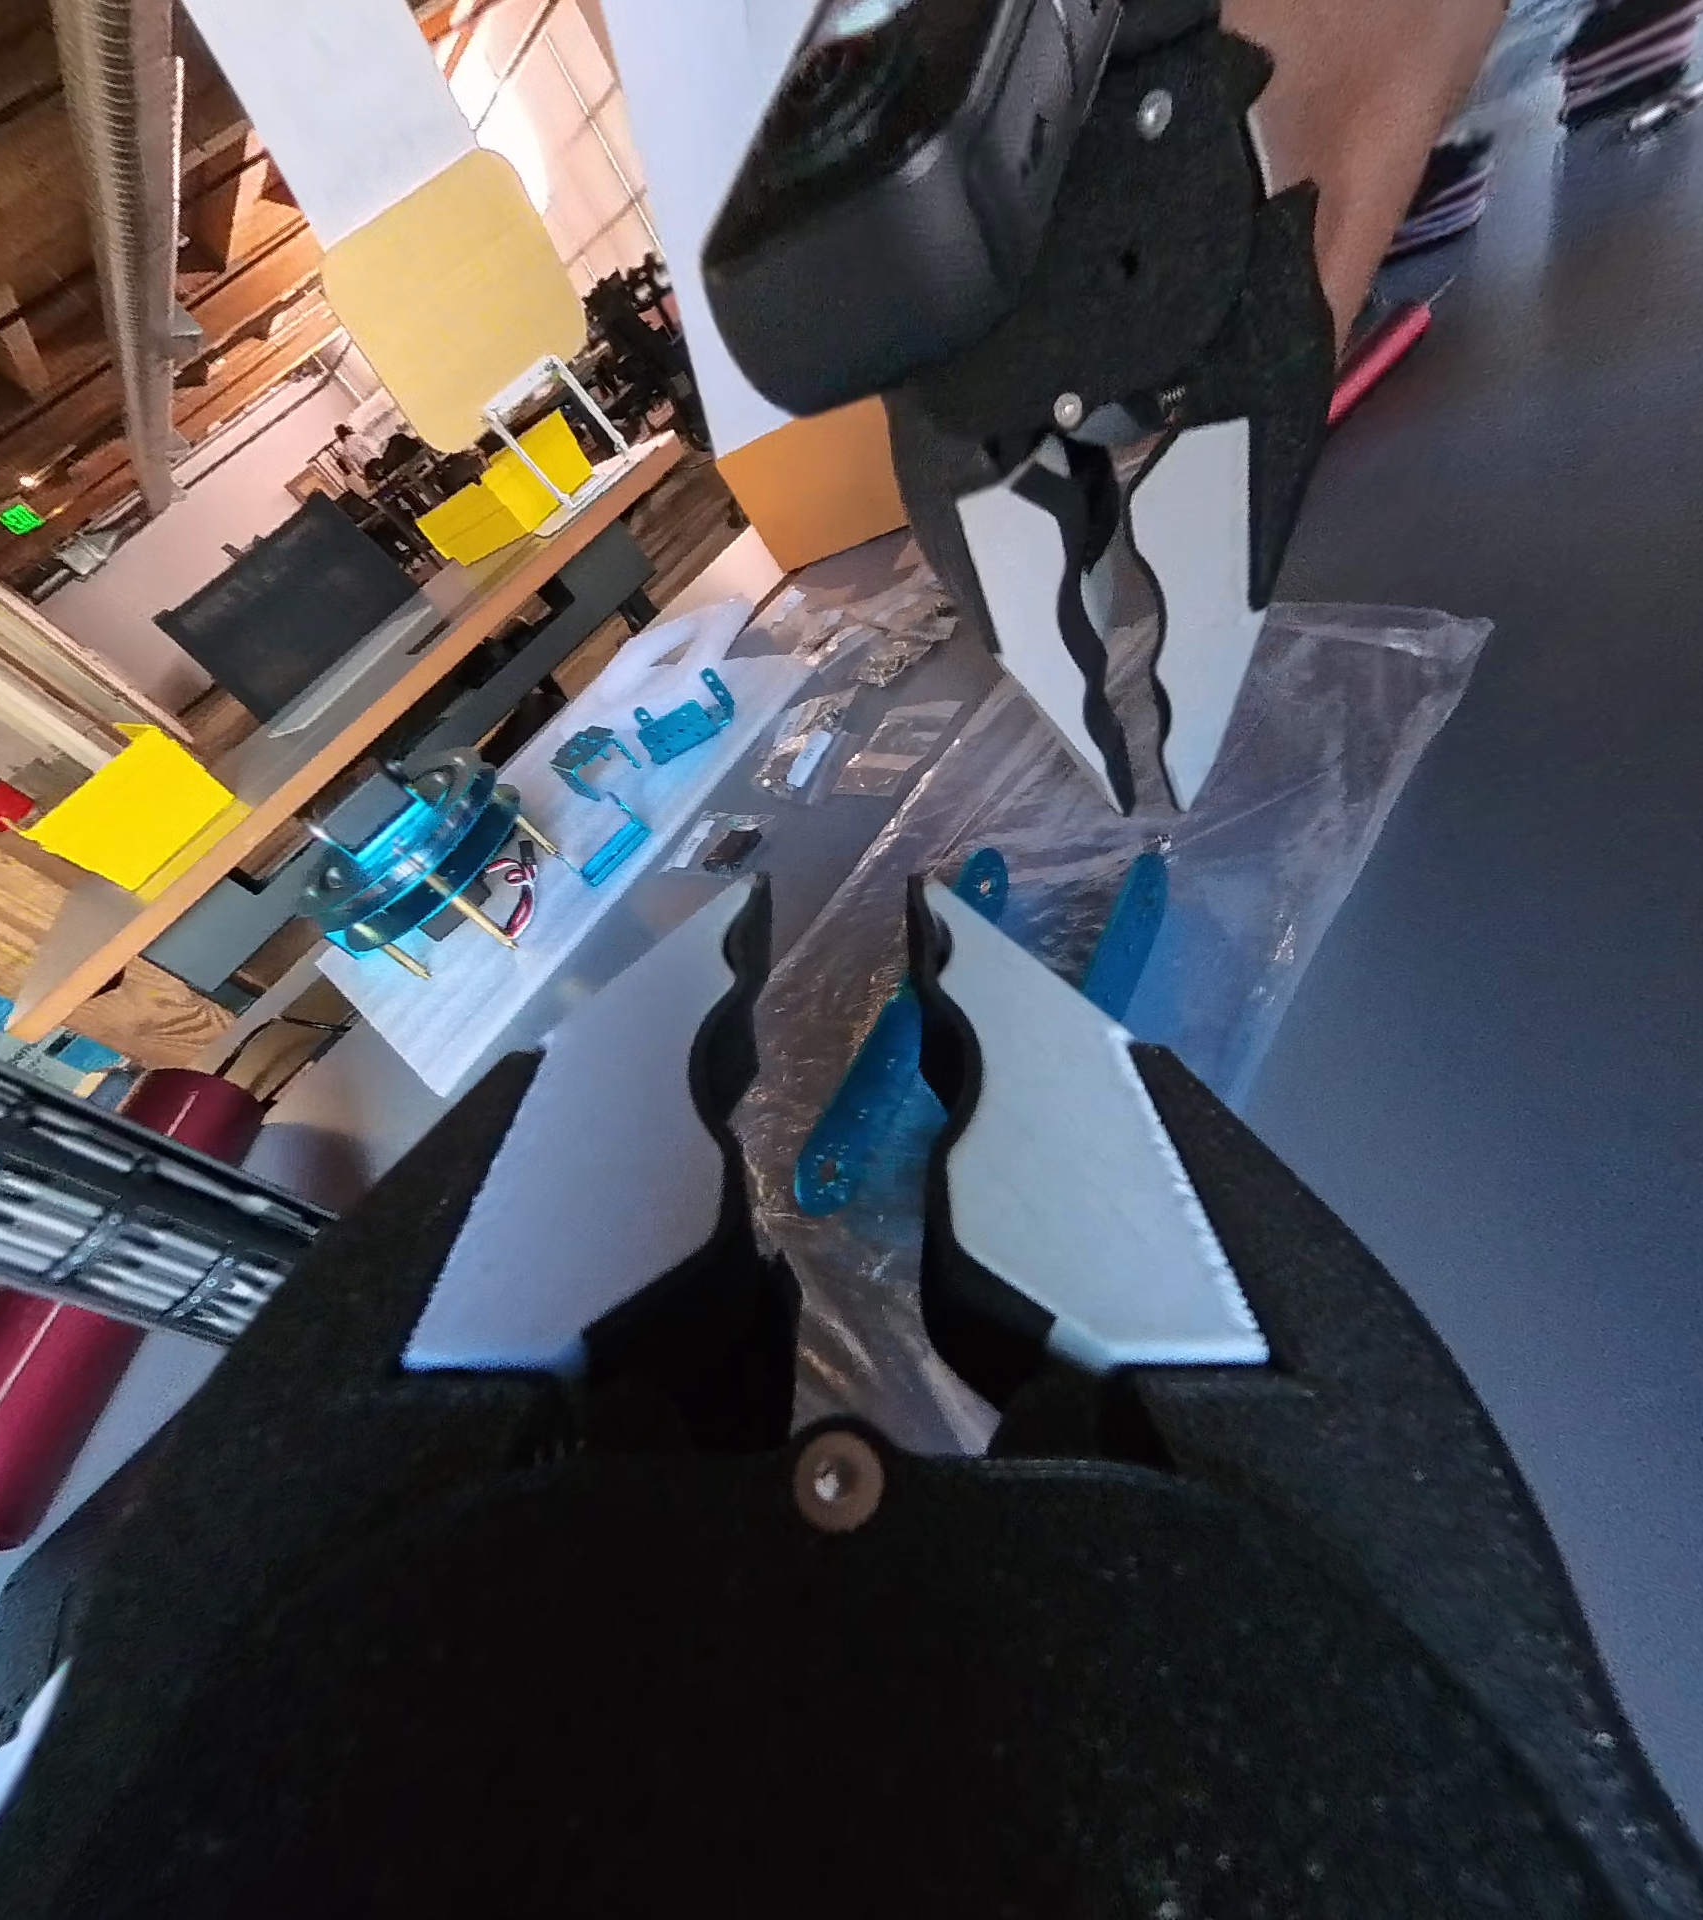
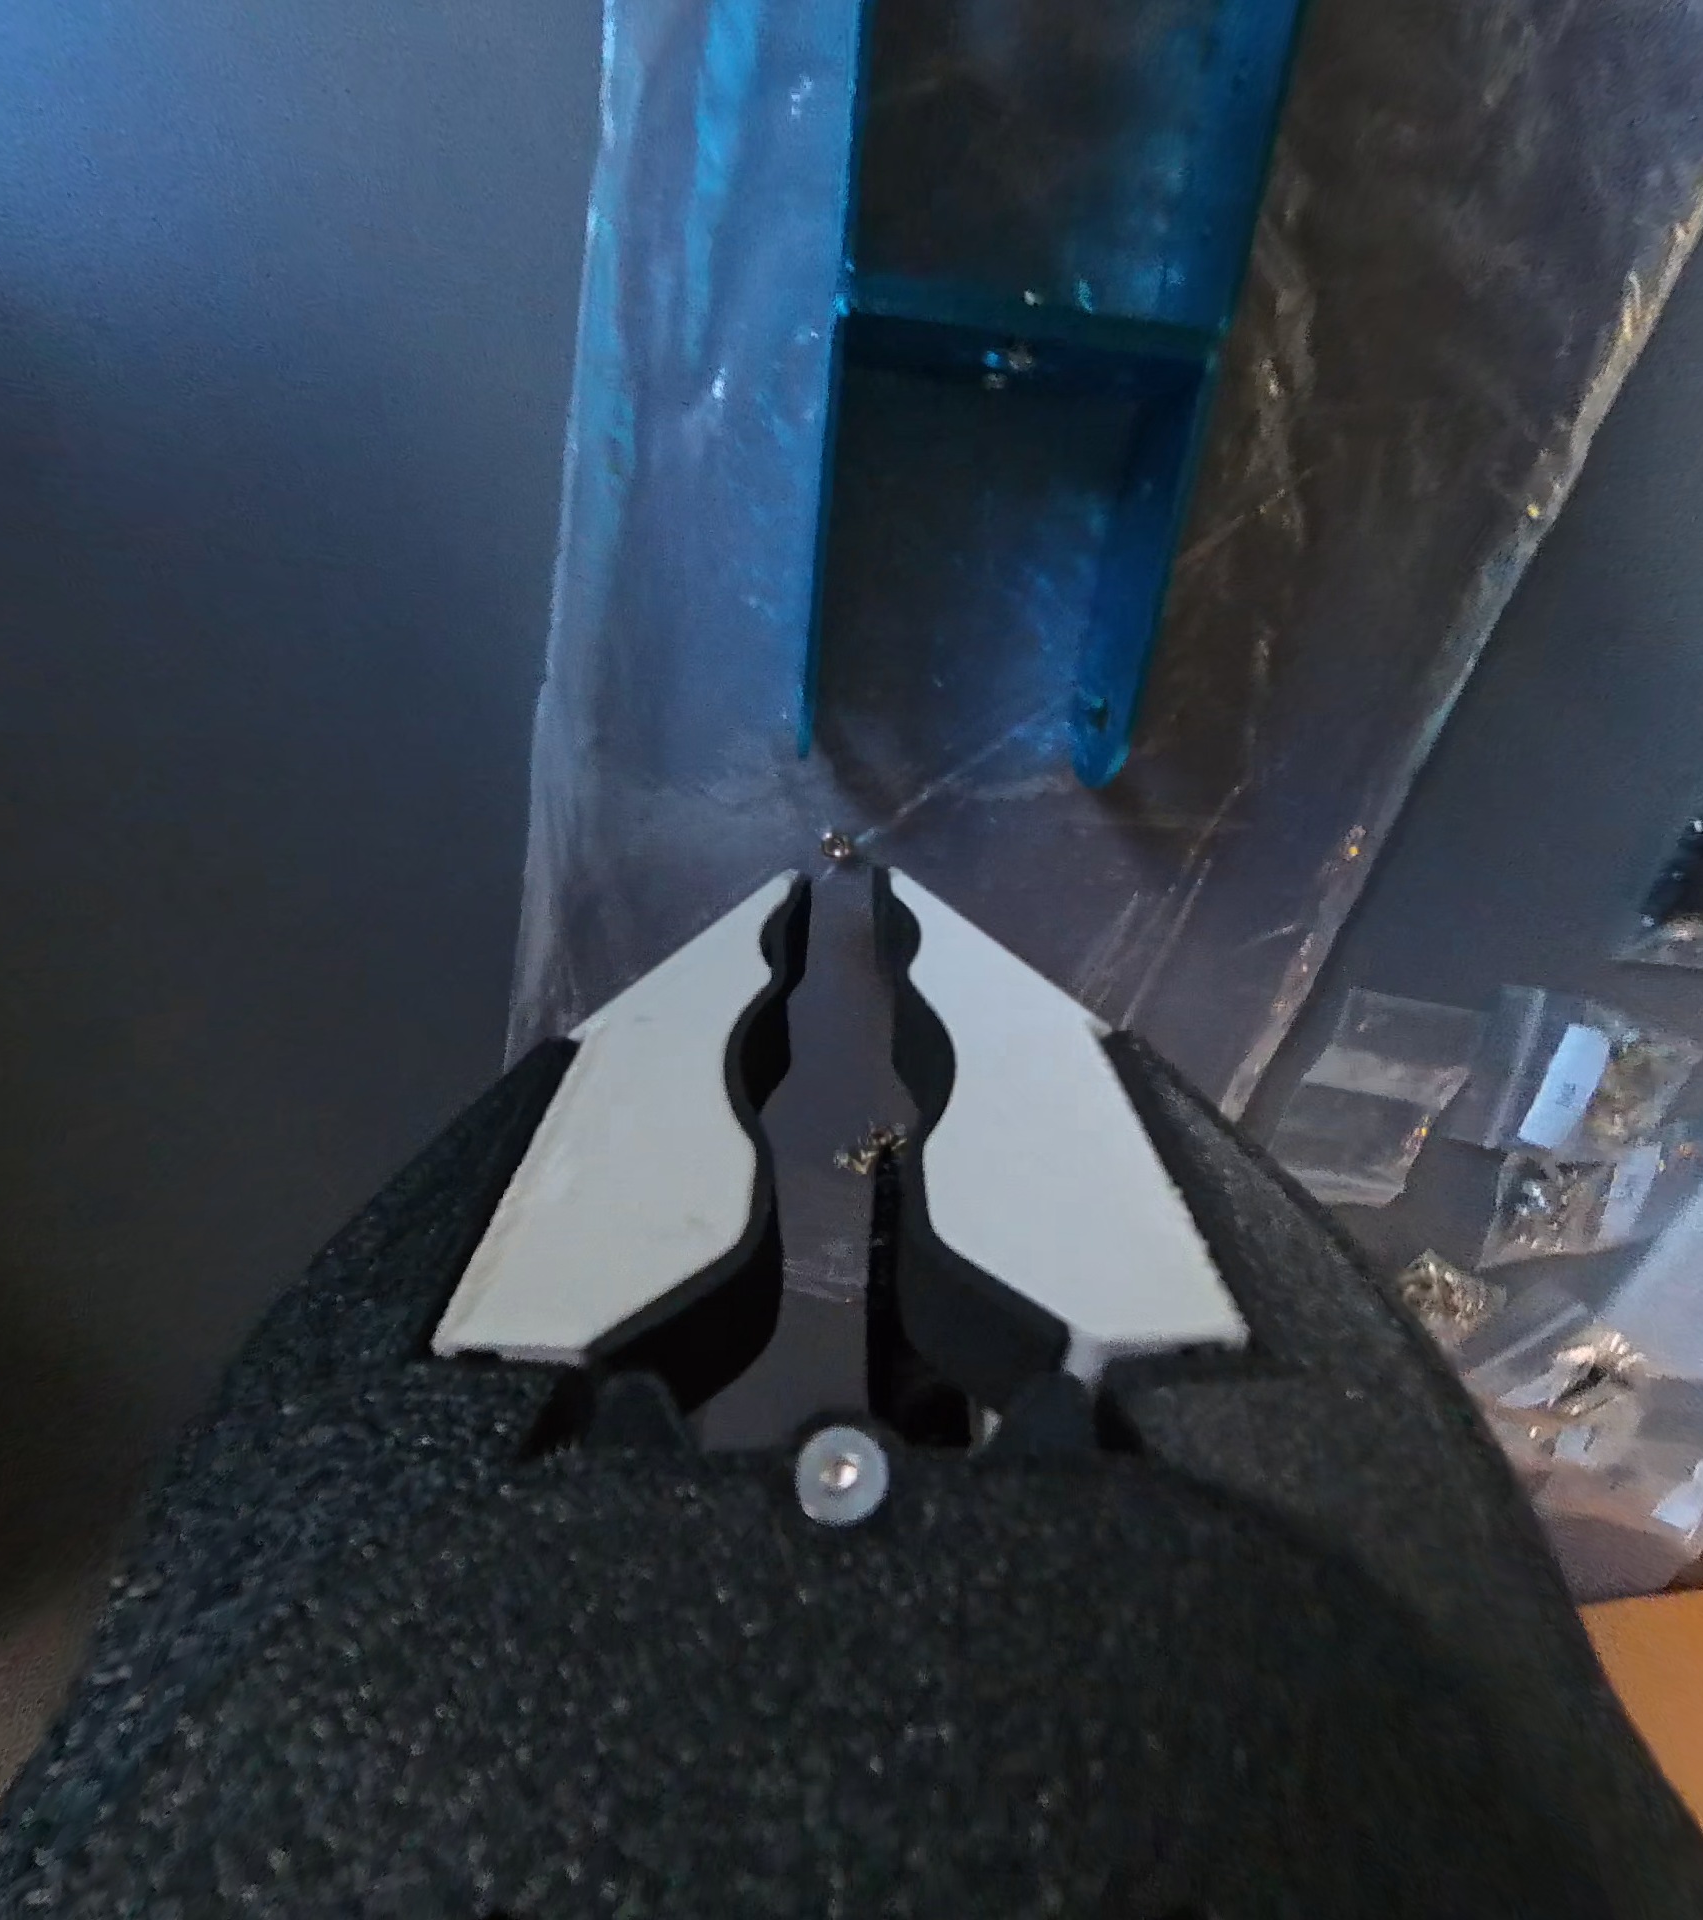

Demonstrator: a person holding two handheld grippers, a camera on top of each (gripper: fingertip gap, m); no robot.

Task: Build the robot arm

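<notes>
A clear plastic bag (image 1: 1325, 727) with blue metal bracket parts (image 1: 862, 1132) inside is stretched between my two grippers above the dark table (image 1: 1553, 1039). My left gripper (image 1: 839, 883) is closed on one end of the bag, with a blue part between its fingers. My right gripper (image 1: 1153, 805) comes down from above and pinches the other end. In the right wrist view the right gripper (image 2: 842, 878) is nearly closed on the bag's edge (image 2: 1346, 520). A blue U-shaped bracket (image 2: 1023, 327) lies ahead inside the bag. Small loose screws (image 2: 868, 1148) sit in the bag between the fingers.
A white foam sheet (image 1: 618, 935) to the left carries blue brackets (image 1: 686, 717) and a clear blue round assembly (image 1: 411, 831). Small hardware bags (image 1: 826, 748) lie behind it and show in the right wrist view (image 2: 1553, 1143). A maroon cylinder (image 1: 26, 1382) and a black bit case (image 1: 47, 1216) are at the left. One gripper's finger ends stand about 12 centimetres off the other's.
</notes>
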